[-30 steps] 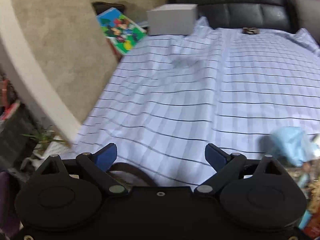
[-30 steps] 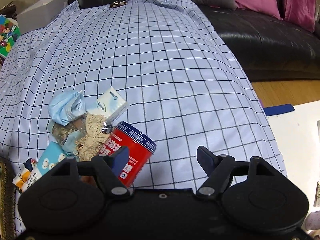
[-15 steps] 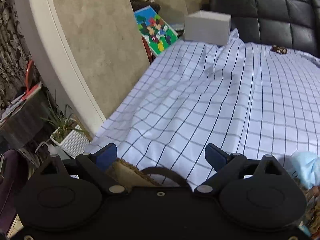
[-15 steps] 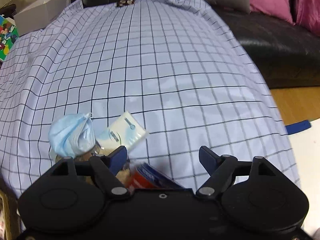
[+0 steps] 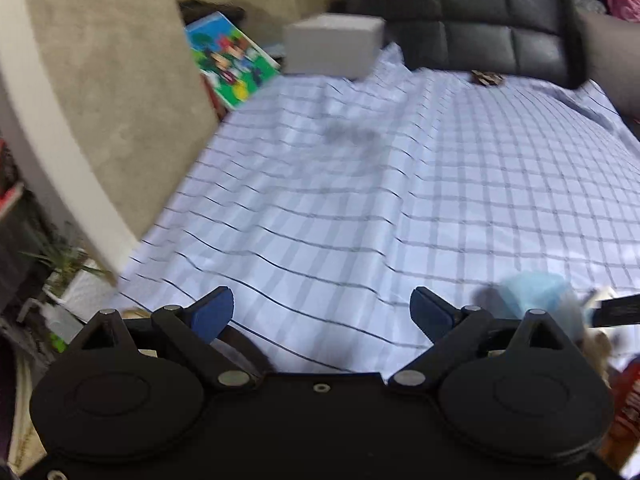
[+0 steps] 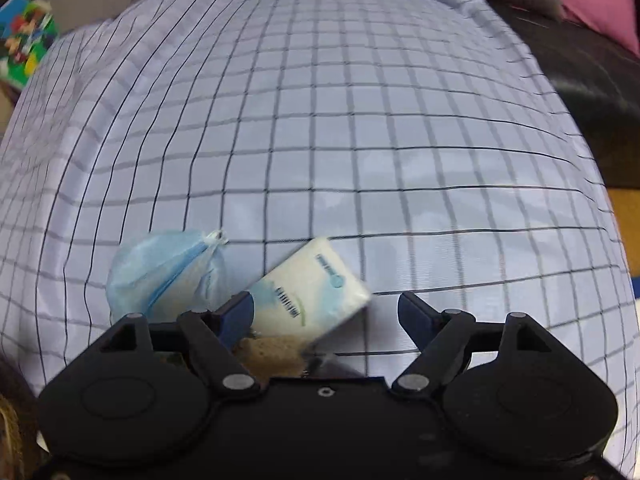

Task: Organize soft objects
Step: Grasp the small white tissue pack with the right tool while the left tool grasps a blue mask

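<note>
Right gripper [image 6: 326, 312]: my jaws stand wide apart with nothing clamped; the tissue pack [image 6: 310, 286] lies partly in the gap, against the left finger, unpressed.
Left gripper [image 5: 322, 310]: jaws spread wide and empty over bare checked cloth [image 5: 360, 200].
Where the soft things are: in the right wrist view the tissue pack sits at about 6 o'clock, low centre; the blue face mask [image 6: 168, 276] lies just beside it at 8 o'clock; a beige lacy scrap [image 6: 272, 354] peeks out under my jaws.
Risk, off-centre grip: I judge the pack is too far left in the gap, so closing now could pinch a corner and let it swivel out.
Risk, dragging: the cloth looks thin and loose, with ripples; a low approach could snag it and shift the whole pile.
Risk, wrong catch: the mask's ear loop or the lace could come up together with the pack.
Textures: the pack is a glossy, pillowy rectangle of film; the mask is crumpled, pleated non-woven; the lace is open and knobbly.
Left view: the mask [image 5: 536, 292] shows at 4 o'clock, blurred.
</note>
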The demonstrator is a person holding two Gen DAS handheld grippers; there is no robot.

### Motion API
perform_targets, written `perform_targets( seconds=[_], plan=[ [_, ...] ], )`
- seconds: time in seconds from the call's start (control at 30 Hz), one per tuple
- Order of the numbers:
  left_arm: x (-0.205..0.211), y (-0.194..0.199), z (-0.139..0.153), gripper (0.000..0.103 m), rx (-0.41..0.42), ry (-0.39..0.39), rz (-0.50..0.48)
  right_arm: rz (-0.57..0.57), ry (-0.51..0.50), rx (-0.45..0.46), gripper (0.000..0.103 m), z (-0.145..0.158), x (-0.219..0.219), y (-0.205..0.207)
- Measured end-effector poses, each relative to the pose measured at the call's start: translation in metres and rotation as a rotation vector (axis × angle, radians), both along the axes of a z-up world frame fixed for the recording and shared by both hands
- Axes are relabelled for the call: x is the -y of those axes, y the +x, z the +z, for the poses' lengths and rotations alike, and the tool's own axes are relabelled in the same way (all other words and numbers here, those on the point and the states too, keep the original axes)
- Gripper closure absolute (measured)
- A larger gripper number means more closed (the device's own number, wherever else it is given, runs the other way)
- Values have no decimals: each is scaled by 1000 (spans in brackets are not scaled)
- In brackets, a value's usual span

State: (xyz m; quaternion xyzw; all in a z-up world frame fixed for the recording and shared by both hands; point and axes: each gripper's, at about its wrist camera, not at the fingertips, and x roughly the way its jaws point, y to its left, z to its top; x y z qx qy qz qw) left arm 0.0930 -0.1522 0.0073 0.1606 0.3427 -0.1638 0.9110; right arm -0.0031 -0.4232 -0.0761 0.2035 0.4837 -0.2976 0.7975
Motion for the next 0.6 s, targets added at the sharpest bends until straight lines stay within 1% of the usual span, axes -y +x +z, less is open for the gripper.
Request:
perform_targets(
  seconds=[0.1,0.2,0.3,0.4,0.47,0.53,0.6],
  plan=[
    [5,1,-5,10,-51,-8,-17,59,-26,-41,22,-9,-10,11],
    [10,1,-7,10,-75,-13,-21,95,-75,-68,18,-16,-18,18],
    [13,1,-9,10,-96,-21,-24,118,-100,-82,17,-20,-20,21],
    [17,1,-10,10,-116,-27,-32,137,-91,-80,21,-20,-17,20],
    [21,0,-13,10,-123,-23,-38,144,-77,-72,26,-19,-12,19],
    [27,0,-15,10,-131,-22,-43,127,-62,-59,31,-15,-4,15],
    [34,-2,-17,10,-148,-24,-55,78,-84,-53,39,-10,4,13]
  ],
)
